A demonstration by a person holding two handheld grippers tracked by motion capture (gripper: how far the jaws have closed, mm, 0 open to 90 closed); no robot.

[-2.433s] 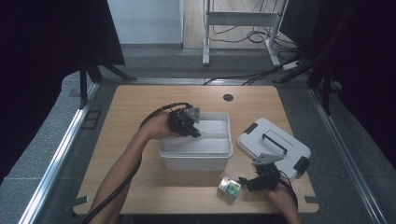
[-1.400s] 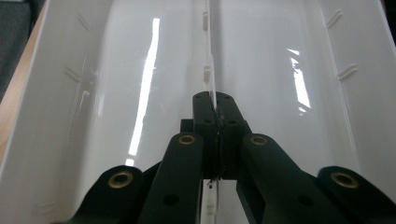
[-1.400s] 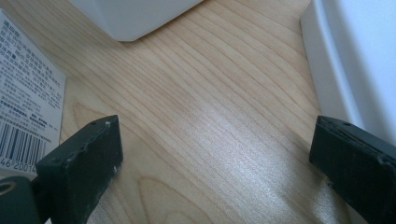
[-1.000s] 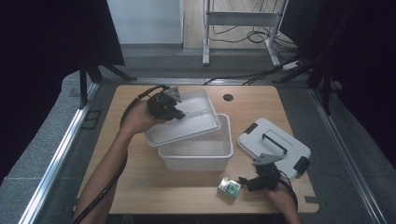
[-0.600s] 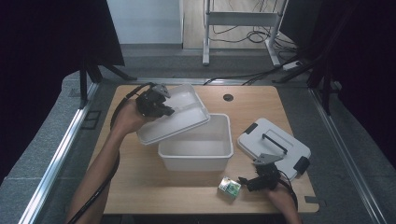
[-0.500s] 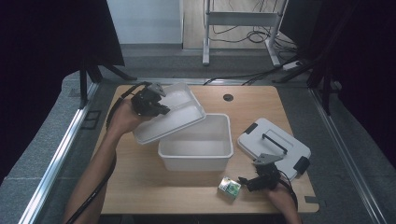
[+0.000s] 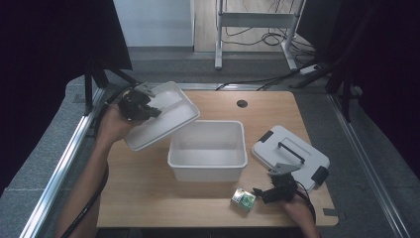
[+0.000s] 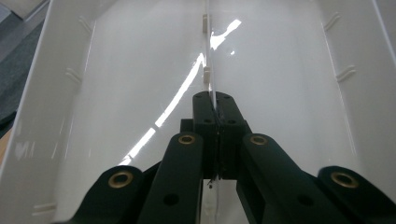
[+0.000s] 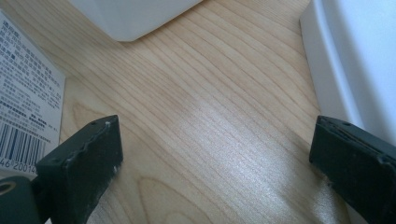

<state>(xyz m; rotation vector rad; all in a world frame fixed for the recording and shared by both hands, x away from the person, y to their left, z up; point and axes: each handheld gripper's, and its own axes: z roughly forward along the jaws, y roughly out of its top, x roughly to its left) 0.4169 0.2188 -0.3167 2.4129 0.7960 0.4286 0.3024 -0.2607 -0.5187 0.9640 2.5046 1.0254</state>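
White plastic lid hangs tilted over the table's left edge, at about ten o'clock from the open tub, pinched on its centre rib by the left gripper. The right gripper, jaws spread wide, rests at five o'clock beside a small box.

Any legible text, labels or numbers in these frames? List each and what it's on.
"46 20014": partial digits under the barcode on the small box's white label, cut off by the frame edge.
Rows of fine print above the barcode: too small to read.
Small box in the high view: print too small to read.
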